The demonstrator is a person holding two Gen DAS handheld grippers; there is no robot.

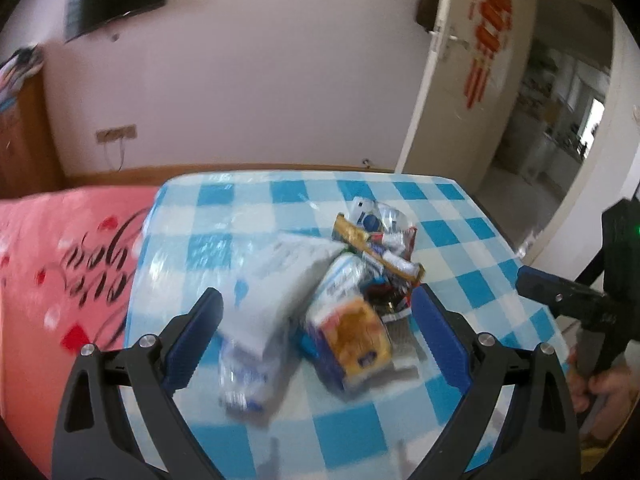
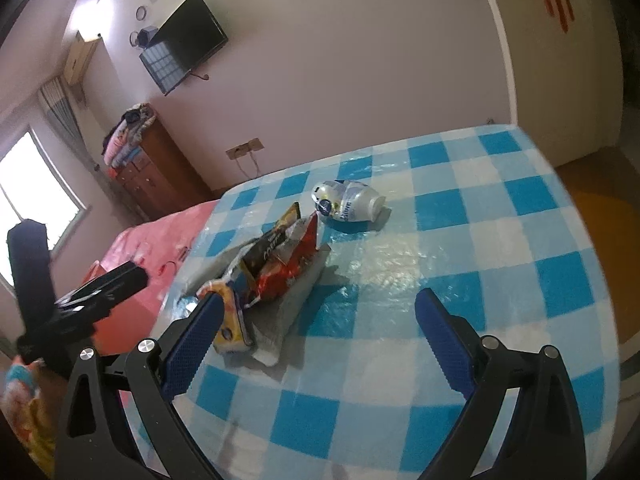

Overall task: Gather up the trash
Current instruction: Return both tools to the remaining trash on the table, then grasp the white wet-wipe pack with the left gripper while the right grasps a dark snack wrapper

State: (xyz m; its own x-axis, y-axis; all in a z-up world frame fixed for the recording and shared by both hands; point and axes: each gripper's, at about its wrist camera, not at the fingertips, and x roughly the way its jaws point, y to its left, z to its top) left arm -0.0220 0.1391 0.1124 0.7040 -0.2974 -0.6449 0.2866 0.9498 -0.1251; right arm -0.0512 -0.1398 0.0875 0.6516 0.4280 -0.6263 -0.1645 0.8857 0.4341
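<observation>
The trash (image 1: 352,288), a heap of crumpled wrappers, lies on the blue-and-white checked table (image 2: 460,240), with a white bottle (image 2: 350,201) on its side just behind the heap. The left gripper (image 1: 316,320) hangs over the near end of the heap with its jaws wide, a yellow snack packet (image 1: 358,350) lying between the fingers. The right gripper (image 2: 318,322) also stands wide and holds nothing, the heap lying ahead towards its left finger (image 2: 192,340).

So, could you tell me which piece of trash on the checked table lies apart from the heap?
The white crumpled bottle, lying on its side beyond the pile; the red snack wrapper and yellow packet are heaped together.
</observation>
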